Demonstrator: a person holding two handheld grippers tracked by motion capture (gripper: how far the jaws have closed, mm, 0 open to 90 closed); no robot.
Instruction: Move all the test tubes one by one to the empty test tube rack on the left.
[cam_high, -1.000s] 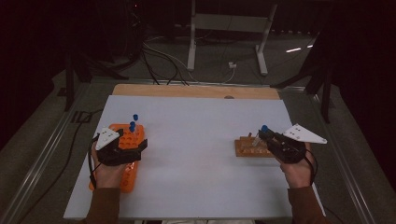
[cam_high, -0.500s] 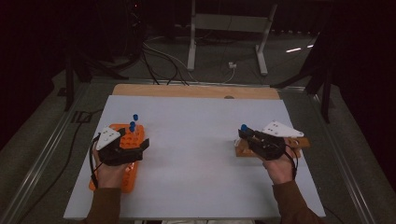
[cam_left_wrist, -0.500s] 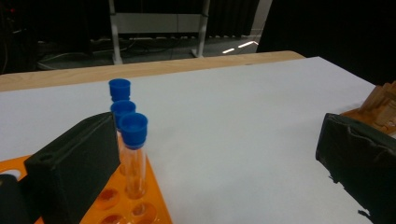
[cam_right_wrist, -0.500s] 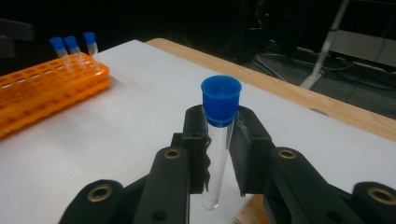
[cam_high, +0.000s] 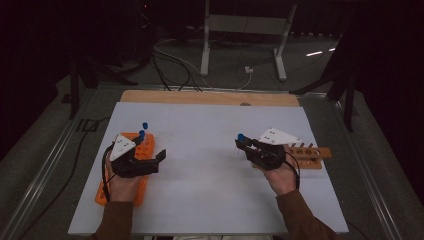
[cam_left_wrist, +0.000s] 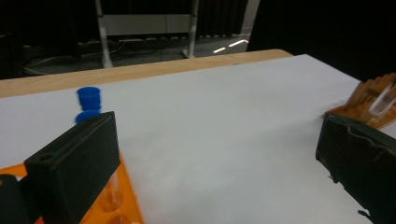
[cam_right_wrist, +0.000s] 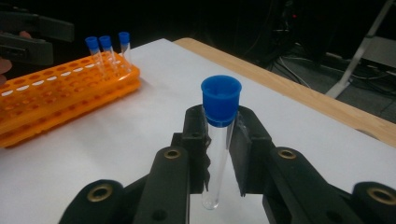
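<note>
The right gripper (cam_right_wrist: 218, 154) pinches a clear test tube (cam_right_wrist: 216, 163) with a blue cap (cam_right_wrist: 221, 100) between its fingers (cam_right_wrist: 196, 140), holding it upright above the white tabletop (cam_high: 210, 150), just left of the wooden rack (cam_high: 305, 156). The left gripper (cam_high: 150, 162), fingers spread wide and holding nothing, hovers over the orange rack (cam_high: 145, 145), where three blue-capped tubes (cam_right_wrist: 106, 51) stand at its far end.

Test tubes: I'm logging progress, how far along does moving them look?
Done: three blue-capped tubes stand in the orange rack. In hand: the right tongs grip a fourth tube over the table, away from the wooden rack. Left: probably racking it; the left tongs are open over the orange rack.
</note>
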